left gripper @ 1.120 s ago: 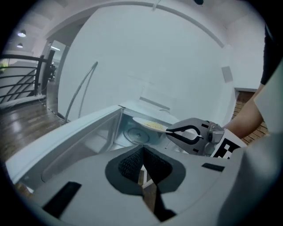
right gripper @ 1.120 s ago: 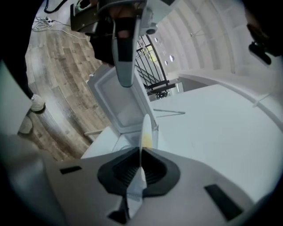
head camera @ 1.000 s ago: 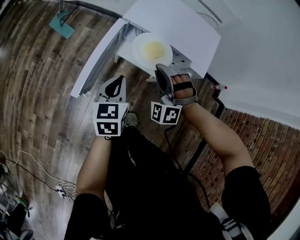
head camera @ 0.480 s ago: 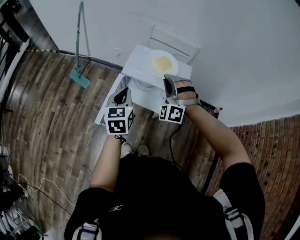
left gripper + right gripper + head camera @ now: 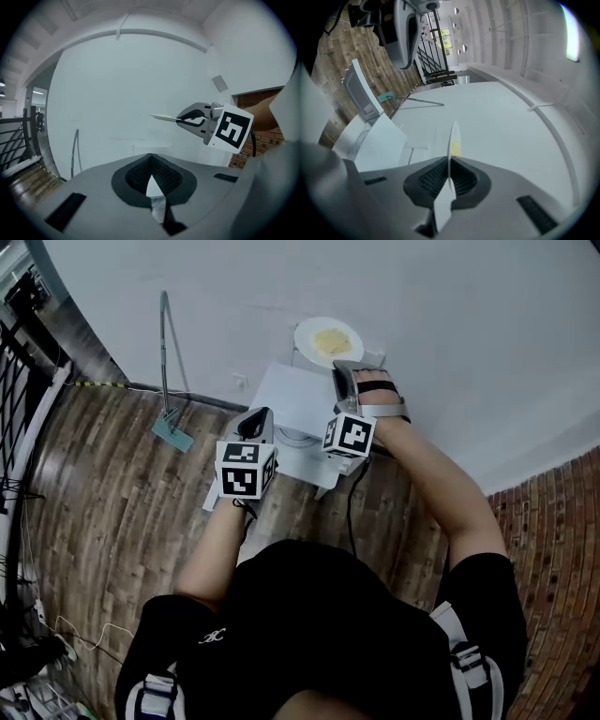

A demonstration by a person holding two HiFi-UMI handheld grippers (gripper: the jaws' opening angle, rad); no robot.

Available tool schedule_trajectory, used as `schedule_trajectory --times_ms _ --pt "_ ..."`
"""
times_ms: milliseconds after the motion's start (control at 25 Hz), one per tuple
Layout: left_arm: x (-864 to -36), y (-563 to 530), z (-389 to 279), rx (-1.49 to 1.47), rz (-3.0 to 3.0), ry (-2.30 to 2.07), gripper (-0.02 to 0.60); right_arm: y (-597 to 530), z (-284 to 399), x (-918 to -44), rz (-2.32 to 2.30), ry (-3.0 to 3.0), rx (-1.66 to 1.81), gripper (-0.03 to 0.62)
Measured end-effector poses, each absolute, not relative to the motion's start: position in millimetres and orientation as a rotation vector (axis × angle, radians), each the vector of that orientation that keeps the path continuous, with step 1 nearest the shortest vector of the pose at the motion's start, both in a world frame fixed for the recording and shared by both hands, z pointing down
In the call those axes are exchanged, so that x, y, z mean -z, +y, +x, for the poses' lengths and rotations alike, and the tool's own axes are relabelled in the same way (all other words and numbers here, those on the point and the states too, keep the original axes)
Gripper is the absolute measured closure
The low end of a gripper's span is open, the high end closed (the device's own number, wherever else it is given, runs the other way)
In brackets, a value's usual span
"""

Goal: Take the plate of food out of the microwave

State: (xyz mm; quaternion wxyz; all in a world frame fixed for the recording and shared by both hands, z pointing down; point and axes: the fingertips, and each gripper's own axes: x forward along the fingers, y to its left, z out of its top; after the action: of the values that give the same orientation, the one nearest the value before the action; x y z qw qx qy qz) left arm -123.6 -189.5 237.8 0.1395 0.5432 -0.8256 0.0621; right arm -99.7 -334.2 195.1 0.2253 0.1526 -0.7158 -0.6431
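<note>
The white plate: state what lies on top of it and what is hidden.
A yellow food portion lies on the plate, near its middle. The jaws of the right gripper cover part of its rim.

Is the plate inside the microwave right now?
No: the plate is clamped by its rim in the right gripper's jaws, held up outside the microwave.

The plate [image 5: 304,337] looked smooth, white and faintly glossy. The floor [image 5: 112,484] was grained wood planking, the wall [image 5: 450,324] matt white, the brickwork [image 5: 562,512] rough.
</note>
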Motion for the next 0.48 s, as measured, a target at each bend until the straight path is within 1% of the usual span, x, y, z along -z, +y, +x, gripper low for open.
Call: schedule_trajectory --times_ms 480 --pt "-227 -207 -132 -0.172 1.624 -2.384 0.591 -338 -110 -197 0.412 -1.963 1.745 0.569"
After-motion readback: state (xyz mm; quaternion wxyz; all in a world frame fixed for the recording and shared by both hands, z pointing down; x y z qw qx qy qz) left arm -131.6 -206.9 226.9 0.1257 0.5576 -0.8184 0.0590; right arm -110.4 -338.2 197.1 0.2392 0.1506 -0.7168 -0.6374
